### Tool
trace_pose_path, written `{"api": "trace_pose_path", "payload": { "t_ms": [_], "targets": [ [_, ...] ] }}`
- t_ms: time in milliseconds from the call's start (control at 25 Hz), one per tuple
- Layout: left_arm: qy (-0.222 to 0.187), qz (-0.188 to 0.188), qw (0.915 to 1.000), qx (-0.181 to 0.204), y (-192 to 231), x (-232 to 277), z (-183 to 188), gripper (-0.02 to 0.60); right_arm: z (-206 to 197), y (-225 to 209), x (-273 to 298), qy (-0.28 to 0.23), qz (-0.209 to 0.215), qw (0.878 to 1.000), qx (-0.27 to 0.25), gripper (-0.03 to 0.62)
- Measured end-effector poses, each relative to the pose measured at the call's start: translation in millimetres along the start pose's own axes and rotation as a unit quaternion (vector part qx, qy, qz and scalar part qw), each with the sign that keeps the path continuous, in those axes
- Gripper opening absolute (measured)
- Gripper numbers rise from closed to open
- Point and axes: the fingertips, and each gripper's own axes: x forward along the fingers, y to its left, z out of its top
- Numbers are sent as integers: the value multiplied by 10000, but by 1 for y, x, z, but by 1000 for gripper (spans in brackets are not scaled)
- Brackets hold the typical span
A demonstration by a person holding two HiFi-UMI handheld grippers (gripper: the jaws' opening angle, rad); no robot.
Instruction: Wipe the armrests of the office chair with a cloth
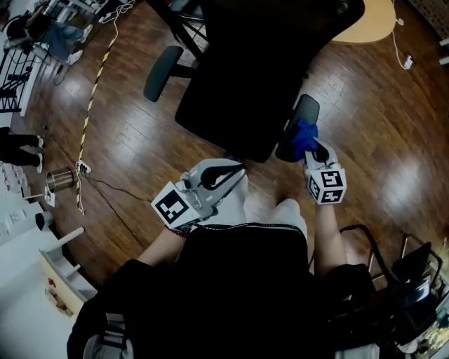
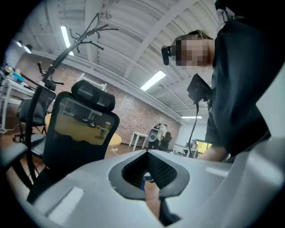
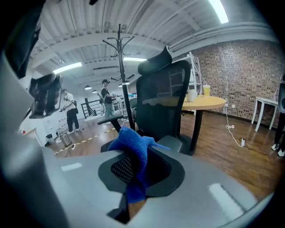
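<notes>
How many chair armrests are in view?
2. One armrest lies bare at left in the head view; the other armrest, at right, is partly covered by the blue cloth.

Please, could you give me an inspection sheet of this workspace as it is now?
Surface: glossy wooden floor, no spill seen.
Job's things: black office chair; blue cloth on one armrest; other armrest bare.
Clutter: metal cylinder on the floor.
Grippers: right hand-held gripper shut on the cloth; left hand-held gripper shut, empty.
Cables: striped cord, white cable, both on the floor.
Surroundings: round table; people far off.
</notes>
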Motion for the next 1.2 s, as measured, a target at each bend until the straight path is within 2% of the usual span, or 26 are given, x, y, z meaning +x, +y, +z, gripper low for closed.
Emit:
{"api": "trace_pose_path", "payload": {
  "t_ms": [80, 160, 240, 320, 440, 600, 680, 760, 880, 960, 1080, 1200],
  "targets": [
    [194, -384, 9991, 36, 35, 9, -9, 5, -26, 6, 34, 306, -200, 9993, -78, 38],
    [210, -556, 9981, -129, 75, 13, -24, 5, -51, 9, 65, 438, -480, 9975, -285, 38],
    [186, -552, 9978, -315, 100, 15, -35, 5, -55, 5, 77, 421, -661, 9947, -659, 38],
    [276, -576, 9974, -320, 101, 20, -36, 5, -39, -7, 68, 386, -714, 9911, -1057, 38],
    [374, -494, 9975, -346, 93, 29, -35, 5, -3, -39, 60, 269, -621, 9866, -1484, 41],
    [201, -159, 9955, -914, 102, 28, -43, 5, 26, -89, 94, 349, -500, 9835, -1704, 41],
    [264, -76, 9952, -940, 106, 27, -50, 5, 34, -110, 117, 623, -377, 9827, -1706, 41],
    [246, 101, 9950, -967, 117, 23, -51, 5, 36, -113, 138, 1051, 35, 9777, -1817, 40],
    [23, 402, 9925, -1151, 133, 12, -46, 5, 32, -81, 155, 1490, 905, 9593, -2221, 38],
    [-1, 454, 9923, -1150, 136, 9, -47, 5, 25, -58, 156, 1643, 1227, 9426, -2636, 38],
    [53, 403, 9927, -1136, 131, 14, -50, 5, 3, -25, 138, 2000, 1723, 9086, -3237, 38],
    [20, 438, 9910, -1263, 129, 11, -52, 5, -30, 28, 105, 2371, 2421, 8676, -3639, 38]
  ]
}}
